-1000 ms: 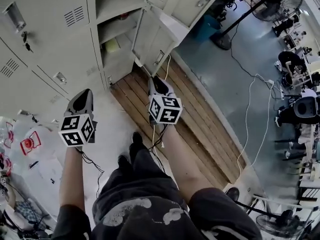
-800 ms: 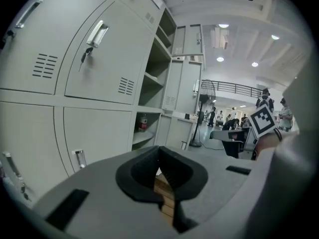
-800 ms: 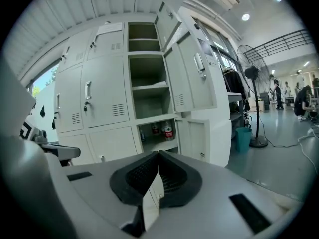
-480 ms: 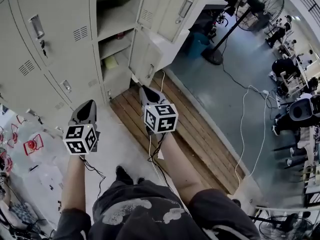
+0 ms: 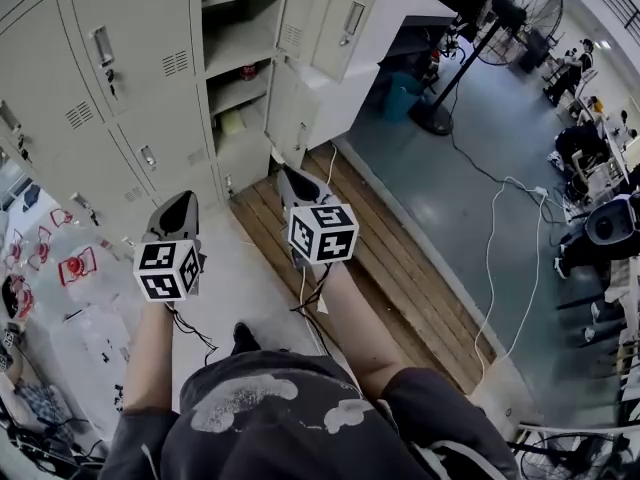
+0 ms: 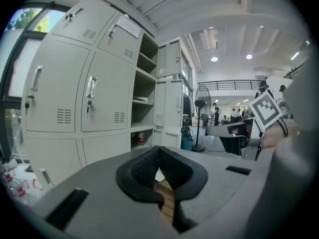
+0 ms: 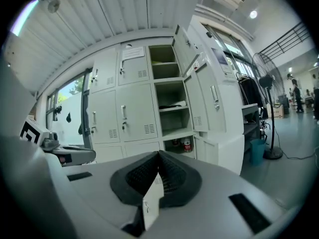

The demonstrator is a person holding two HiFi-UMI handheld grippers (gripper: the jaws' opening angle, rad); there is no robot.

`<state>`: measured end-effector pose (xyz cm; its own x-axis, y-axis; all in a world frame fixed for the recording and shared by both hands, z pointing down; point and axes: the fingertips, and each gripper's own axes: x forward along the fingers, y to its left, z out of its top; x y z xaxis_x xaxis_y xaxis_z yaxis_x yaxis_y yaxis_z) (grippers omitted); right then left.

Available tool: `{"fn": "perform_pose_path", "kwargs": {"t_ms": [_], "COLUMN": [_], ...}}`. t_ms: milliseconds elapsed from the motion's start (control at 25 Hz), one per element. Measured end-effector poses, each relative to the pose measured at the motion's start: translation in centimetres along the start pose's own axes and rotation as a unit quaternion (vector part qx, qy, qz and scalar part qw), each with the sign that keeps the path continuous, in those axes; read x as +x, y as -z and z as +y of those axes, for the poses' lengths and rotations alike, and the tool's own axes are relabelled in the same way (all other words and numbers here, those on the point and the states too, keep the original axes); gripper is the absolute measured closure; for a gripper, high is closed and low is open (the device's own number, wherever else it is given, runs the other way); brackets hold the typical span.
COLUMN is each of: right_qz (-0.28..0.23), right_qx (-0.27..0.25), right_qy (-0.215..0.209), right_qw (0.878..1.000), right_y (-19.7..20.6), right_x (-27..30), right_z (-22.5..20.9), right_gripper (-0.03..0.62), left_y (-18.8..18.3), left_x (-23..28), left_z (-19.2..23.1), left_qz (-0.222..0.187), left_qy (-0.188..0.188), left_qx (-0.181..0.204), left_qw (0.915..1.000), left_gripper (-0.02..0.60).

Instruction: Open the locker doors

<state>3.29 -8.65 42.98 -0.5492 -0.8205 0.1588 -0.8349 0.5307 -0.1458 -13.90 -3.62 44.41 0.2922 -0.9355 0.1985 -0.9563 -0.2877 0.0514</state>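
Open air lies between you and the lockers (image 5: 130,58). The open locker column (image 5: 235,28) admits entry between its shelves; a red container (image 5: 248,71) occupies one. Two swung-out doors (image 5: 328,13) wall off its right side. To your right, a standing fan (image 5: 520,13) and a floor cable (image 5: 492,238) obstruct the grey floor (image 5: 430,188). Clutter (image 5: 75,265) crowds your left.

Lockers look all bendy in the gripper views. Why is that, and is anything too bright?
Left gripper view: the wide lens bows the lockers and leaves black corners, and the window is very bright. Right gripper view: the same curve, and a ceiling lamp burns white. Head view: the lockers lean outward, but the picture is sharp.
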Motion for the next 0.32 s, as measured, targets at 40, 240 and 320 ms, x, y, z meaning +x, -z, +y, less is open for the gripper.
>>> {"fn": "perform_pose_path", "kwargs": {"t_ms": [40, 240, 320], "right_qz": [-0.004, -0.023, -0.026], "right_qx": [-0.003, -0.012, -0.013], "right_qy": [-0.002, -0.007, -0.007], "right_qw": [1.000, 1.000, 1.000], "right_y": [-0.3, -1.5, -1.6], "right_x": [-0.5, -2.4, -3.0], "right_z": [0.2, 1.0, 1.3], "right_gripper": [0.565, 0.565, 0.565], "left_y": [-0.1, 0.2, 0.3], "left_x": [-0.6, -3.1, -3.8], "left_z": [0.0, 0.8, 1.1], "left_qz": [-0.002, 0.000, 0.000], "left_qy": [-0.009, -0.035, -0.043], "left_qx": [0.009, 0.023, 0.022], "left_qw": [0.9999, 0.9991, 0.9988], "left_gripper": [0.572, 0.574, 0.574]}}
